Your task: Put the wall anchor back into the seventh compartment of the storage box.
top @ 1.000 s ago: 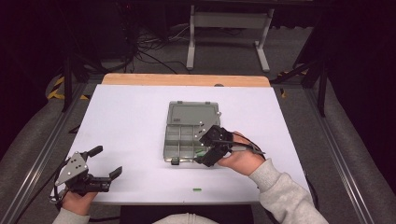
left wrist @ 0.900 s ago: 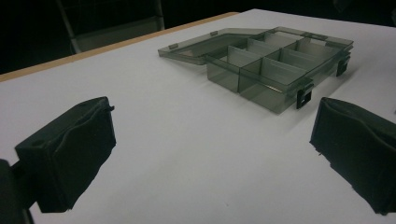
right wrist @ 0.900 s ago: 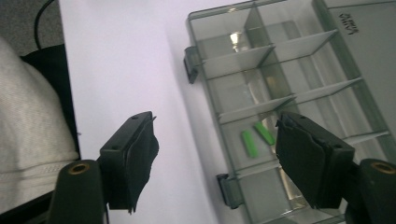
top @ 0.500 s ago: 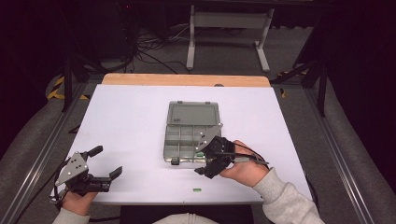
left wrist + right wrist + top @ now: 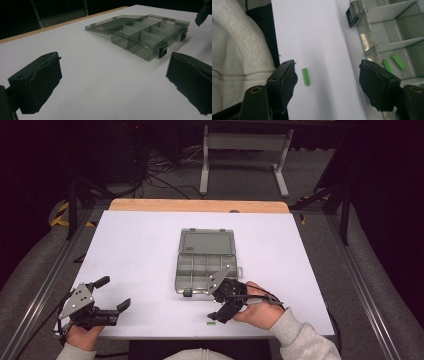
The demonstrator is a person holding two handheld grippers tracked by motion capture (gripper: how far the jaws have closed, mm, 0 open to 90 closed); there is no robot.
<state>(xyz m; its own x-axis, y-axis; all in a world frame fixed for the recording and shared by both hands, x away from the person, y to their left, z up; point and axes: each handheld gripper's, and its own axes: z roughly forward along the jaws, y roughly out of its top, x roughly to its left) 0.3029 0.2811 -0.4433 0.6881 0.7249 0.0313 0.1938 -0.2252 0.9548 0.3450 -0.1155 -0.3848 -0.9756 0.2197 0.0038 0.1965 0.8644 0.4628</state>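
Table (image 5: pixel 140 250) bears an open box (image 5: pixel 205 265), just past the right gripper (image 5: pixel 223 307). Its jaws stand well apart and empty; a green peg (image 5: pixel 306 77) lies on the table between them, close to one finger (image 5: pixel 284 82). Closing off-centre could flick the peg off the near edge. The left gripper (image 5: pixel 107 295) waits wide open, holding nothing, box well beyond its fingers.

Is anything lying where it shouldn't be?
Yes. One small green piece lies loose on the white table near its front edge, outside the open compartment box. Two matching green pieces already sit inside a compartment. The right claw hovers open above it.
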